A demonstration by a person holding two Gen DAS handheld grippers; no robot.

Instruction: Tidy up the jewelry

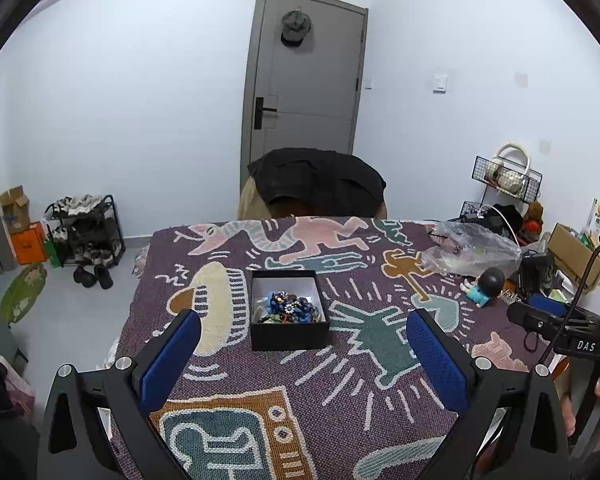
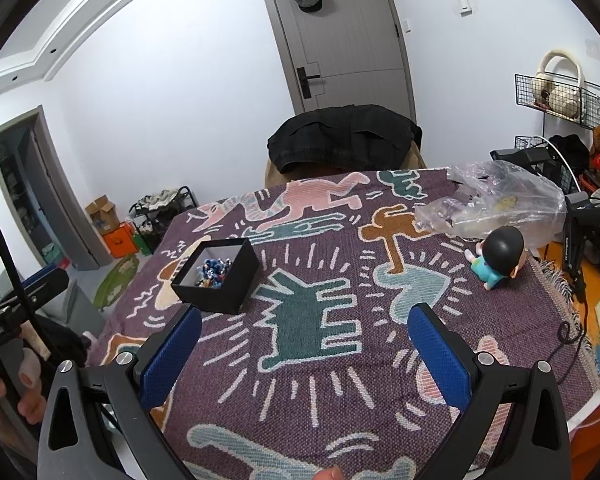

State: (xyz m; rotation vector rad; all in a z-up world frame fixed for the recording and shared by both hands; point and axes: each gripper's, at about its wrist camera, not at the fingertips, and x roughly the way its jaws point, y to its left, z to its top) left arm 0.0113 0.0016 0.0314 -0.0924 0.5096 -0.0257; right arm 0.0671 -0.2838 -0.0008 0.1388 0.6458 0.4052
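A black open box point(image 1: 290, 334) with a white inside stands on the patterned cloth, and a heap of coloured jewelry point(image 1: 290, 308) lies in it. My left gripper point(image 1: 304, 320) is open and empty, held above the cloth just short of the box. In the right wrist view the box point(image 2: 216, 280) sits to the upper left, with the jewelry point(image 2: 214, 270) inside. My right gripper point(image 2: 304, 318) is open and empty, above the cloth to the right of the box.
A patterned woven cloth point(image 1: 340, 380) covers the table. A crumpled clear plastic bag point(image 2: 496, 204) and a small doll with a black head point(image 2: 498, 256) lie at the far right. A chair with a black jacket point(image 1: 320, 180) stands behind the table.
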